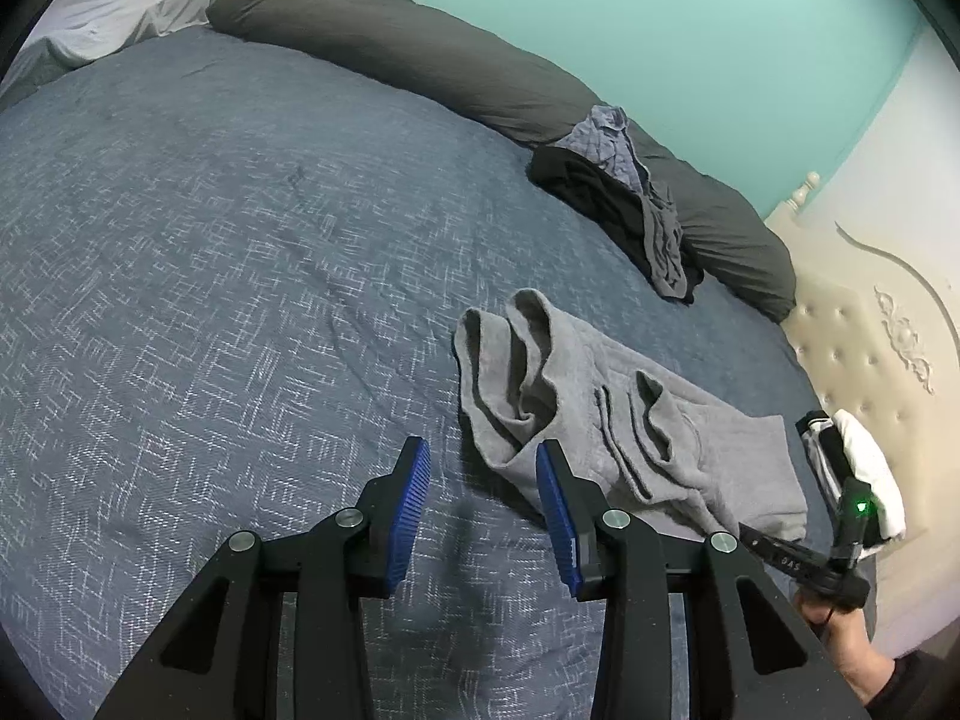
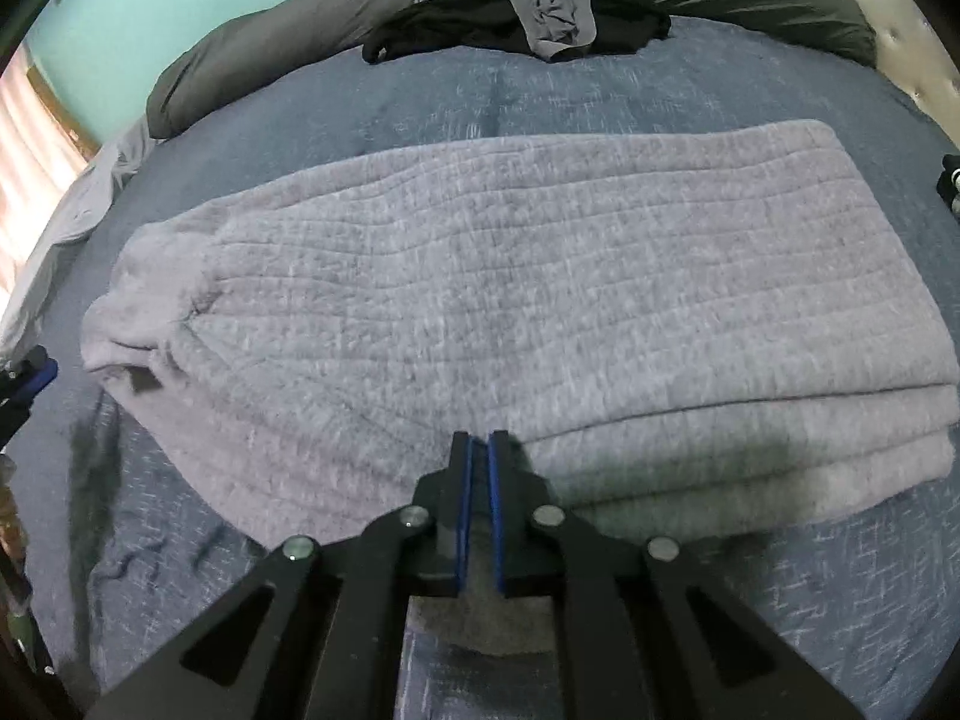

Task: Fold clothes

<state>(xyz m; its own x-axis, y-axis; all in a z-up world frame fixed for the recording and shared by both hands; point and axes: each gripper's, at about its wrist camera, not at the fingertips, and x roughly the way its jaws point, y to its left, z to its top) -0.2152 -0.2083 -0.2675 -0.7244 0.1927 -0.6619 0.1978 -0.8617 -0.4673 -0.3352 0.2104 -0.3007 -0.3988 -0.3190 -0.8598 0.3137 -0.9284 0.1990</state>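
A grey quilted garment (image 1: 606,414) (image 2: 510,300) lies folded in layers on the blue bedspread (image 1: 210,276). In the left wrist view its hood or sleeve end bunches toward me. My left gripper (image 1: 483,471) hovers open just left of that garment's near edge, with nothing between its blue pads (image 1: 414,498). My right gripper (image 2: 480,444) is shut on the garment's near folded edge, grey fabric showing between the pads. From the left wrist view the right gripper (image 1: 756,537) sits at the garment's right corner, held by a hand (image 1: 840,636).
A heap of black and blue-grey clothes (image 1: 630,204) (image 2: 516,12) lies by the long dark grey pillow (image 1: 420,54). A white and black folded item (image 1: 858,468) sits at the bed's right edge, near the cream tufted headboard (image 1: 852,324). Light grey bedding (image 1: 102,18) lies far left.
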